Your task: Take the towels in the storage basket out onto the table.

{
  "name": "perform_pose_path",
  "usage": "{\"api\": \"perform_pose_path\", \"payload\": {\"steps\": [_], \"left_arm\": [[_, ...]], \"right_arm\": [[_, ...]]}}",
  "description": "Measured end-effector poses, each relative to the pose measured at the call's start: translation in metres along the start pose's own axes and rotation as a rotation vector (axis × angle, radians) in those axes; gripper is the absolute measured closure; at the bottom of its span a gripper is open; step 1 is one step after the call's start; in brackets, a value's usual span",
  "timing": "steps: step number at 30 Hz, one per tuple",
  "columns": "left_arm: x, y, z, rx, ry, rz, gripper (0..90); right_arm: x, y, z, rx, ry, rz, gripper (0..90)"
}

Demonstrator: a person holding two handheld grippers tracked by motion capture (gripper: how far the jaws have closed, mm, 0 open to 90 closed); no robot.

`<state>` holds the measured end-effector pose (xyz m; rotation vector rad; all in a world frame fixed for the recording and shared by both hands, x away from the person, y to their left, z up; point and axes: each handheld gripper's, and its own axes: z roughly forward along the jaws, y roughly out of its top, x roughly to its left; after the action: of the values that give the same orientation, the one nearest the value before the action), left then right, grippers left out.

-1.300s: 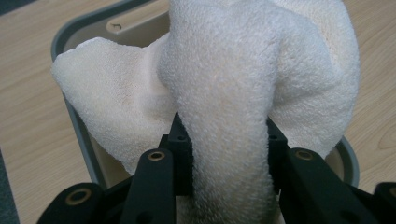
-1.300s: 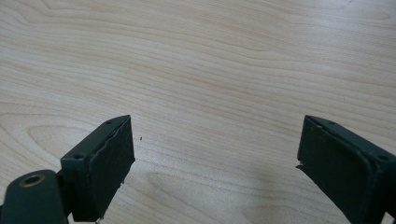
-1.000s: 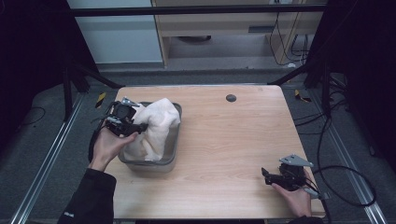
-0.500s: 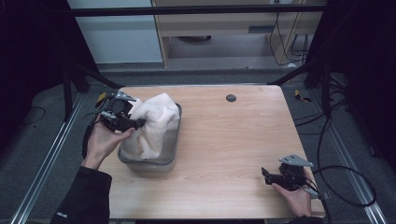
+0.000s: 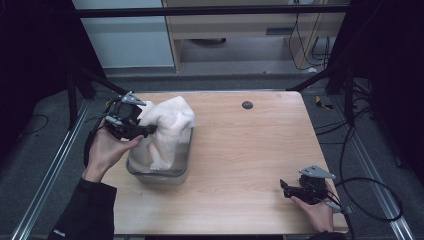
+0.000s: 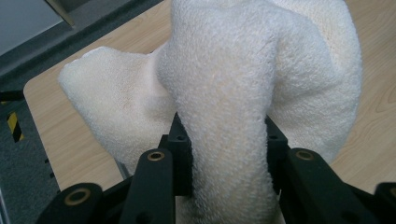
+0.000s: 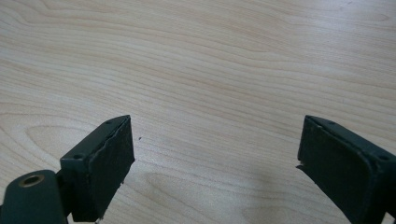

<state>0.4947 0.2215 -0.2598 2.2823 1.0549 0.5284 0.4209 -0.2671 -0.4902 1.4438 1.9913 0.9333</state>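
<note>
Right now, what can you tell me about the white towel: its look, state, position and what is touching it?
The white towel looks like thick, cream-white terry cloth, bunched and folded rather than spread flat. A fold of it is clamped between the black jaws of the left hand-held gripper, as the left gripper view shows close up. Its upper part is lifted, while its lower part hangs into the grey metal tray at the left side of the wooden table.

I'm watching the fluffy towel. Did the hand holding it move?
Yes. The left gripper, shut on the white towel, has moved up and away from the person, toward the far left corner of the table, lifting the towel from the metal tray.
</note>
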Motion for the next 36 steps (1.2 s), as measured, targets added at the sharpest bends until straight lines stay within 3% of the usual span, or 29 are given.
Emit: {"api": "perform_pose_path", "payload": {"steps": [16, 36], "left_arm": [[-0.029, 0.015, -0.015, -0.028, -0.054, 0.076, 65.4], [-0.071, 0.039, -0.012, -0.028, -0.115, 0.181, 65.2]], "right_arm": [[0.000, 0.000, 0.000, -0.002, 0.001, 0.001, 10.7], [-0.001, 0.000, -0.001, -0.007, -0.002, 0.002, 10.7]]}}
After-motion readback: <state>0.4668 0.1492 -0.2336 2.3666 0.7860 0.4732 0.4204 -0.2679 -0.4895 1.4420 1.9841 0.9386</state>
